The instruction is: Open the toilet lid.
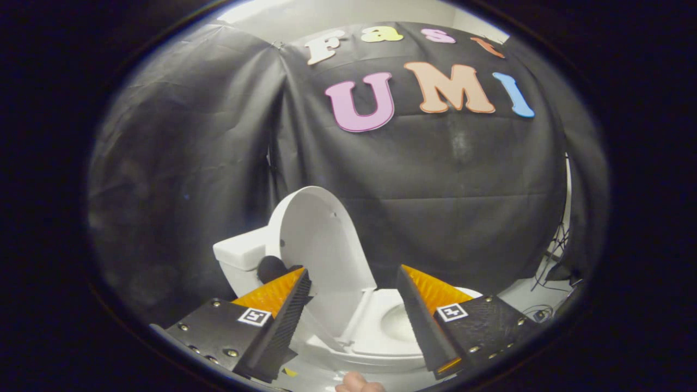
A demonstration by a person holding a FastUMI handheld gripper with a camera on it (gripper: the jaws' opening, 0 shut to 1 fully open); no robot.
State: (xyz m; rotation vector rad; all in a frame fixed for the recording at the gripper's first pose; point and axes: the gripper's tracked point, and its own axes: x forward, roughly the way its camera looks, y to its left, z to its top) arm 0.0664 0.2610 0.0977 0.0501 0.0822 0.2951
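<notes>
The toilet bowl (395, 326) is the one container in the scene. Its inside shows as a smooth white hollow, partly covered by the right-hand finger; whether it holds anything cannot be told from this angle. The seat ring (375, 318) lies flat on the bowl rim.

The toilet lid (321, 245) is raised. It stands close to upright, leaning back toward the tank (242, 256), with its white oval underside turned toward the camera. Its lower edge meets the bowl at the hinge end, just beyond the fingers. A small dark rounded object (270, 268), which cannot be identified, sits at the tank beside the lid's edge.

The toilet stands on a white floor (523, 296), in front of the booth's black cloth wall (435, 190). Loose cables (550, 272) lie on the floor at the far right edge of the cloth.

The gripper (354, 283) has its jaws set wide apart, holding nothing. The lid and bowl show in the gap between the two fingers, with no contact visible. Part of a person's hand (359, 384) shows below the fingers.
</notes>
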